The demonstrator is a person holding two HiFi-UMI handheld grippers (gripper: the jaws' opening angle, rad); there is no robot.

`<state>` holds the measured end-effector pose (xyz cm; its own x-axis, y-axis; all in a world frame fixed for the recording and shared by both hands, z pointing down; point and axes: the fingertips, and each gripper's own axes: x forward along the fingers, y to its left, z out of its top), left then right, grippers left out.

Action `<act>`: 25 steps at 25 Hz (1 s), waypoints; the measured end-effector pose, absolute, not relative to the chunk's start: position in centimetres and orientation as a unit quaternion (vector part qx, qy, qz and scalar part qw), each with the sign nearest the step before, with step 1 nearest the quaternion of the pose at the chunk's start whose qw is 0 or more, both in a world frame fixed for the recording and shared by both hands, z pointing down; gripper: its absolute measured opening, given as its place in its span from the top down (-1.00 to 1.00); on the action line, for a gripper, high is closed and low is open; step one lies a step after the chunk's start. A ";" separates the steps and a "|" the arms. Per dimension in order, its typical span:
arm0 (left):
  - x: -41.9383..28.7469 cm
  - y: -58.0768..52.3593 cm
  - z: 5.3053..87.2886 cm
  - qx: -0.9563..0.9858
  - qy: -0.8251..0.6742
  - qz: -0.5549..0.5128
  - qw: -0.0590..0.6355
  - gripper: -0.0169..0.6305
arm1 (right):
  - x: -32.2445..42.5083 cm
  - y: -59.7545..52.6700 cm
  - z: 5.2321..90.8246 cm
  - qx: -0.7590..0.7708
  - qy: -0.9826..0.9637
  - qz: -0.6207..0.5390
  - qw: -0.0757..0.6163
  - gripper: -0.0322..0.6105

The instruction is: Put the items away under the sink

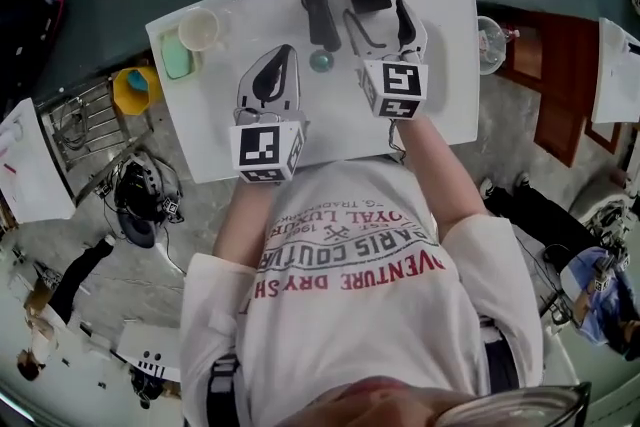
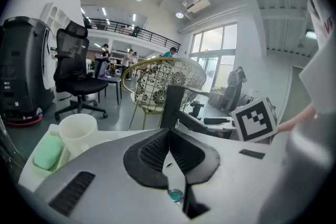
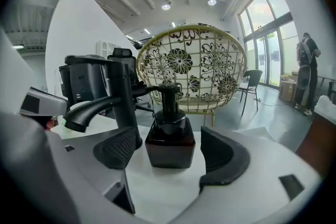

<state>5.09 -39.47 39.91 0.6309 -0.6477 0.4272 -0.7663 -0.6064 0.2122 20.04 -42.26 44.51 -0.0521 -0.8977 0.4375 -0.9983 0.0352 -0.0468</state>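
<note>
Ahead, dark soap bottle just beyond right gripper's parted jaws.

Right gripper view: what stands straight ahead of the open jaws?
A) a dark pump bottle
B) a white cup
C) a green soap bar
A: the bottle stands on the white top straight ahead of the right gripper, whose jaws stand apart on either side without touching it.
</note>
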 end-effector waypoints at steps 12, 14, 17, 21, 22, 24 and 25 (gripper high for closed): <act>5.1 -40.2 42.9 0.883 -0.380 0.166 0.220 0.88 | 19.9 -45.7 49.0 0.675 -0.691 0.178 0.189 -0.28; 5.2 -40.3 43.3 0.881 -0.380 0.170 0.225 0.88 | 19.9 -46.3 49.2 0.671 -0.694 0.174 0.194 -0.28; 5.7 -40.3 43.6 0.881 -0.376 0.173 0.228 0.88 | 20.0 -46.8 49.7 0.674 -0.691 0.179 0.193 -0.28; 6.0 -40.3 43.7 0.882 -0.371 0.178 0.229 0.88 | 20.2 -47.1 49.9 0.682 -0.682 0.175 0.197 -0.28; 6.0 -40.4 43.8 0.882 -0.370 0.178 0.229 0.88 | 20.3 -47.1 49.9 0.683 -0.681 0.174 0.199 -0.28; 6.0 -40.6 43.8 0.883 -0.371 0.181 0.225 0.88 | 20.4 -47.2 49.8 0.683 -0.681 0.173 0.197 -0.28; 5.9 -40.6 43.8 0.882 -0.372 0.183 0.223 0.88 | 20.4 -47.1 49.8 0.683 -0.682 0.173 0.197 -0.28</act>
<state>5.86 -40.65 43.79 0.6567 -0.5740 0.4891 -0.7376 -0.6241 0.2580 20.37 -47.13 49.82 0.0096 -0.8630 0.5052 -0.9995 0.0077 0.0321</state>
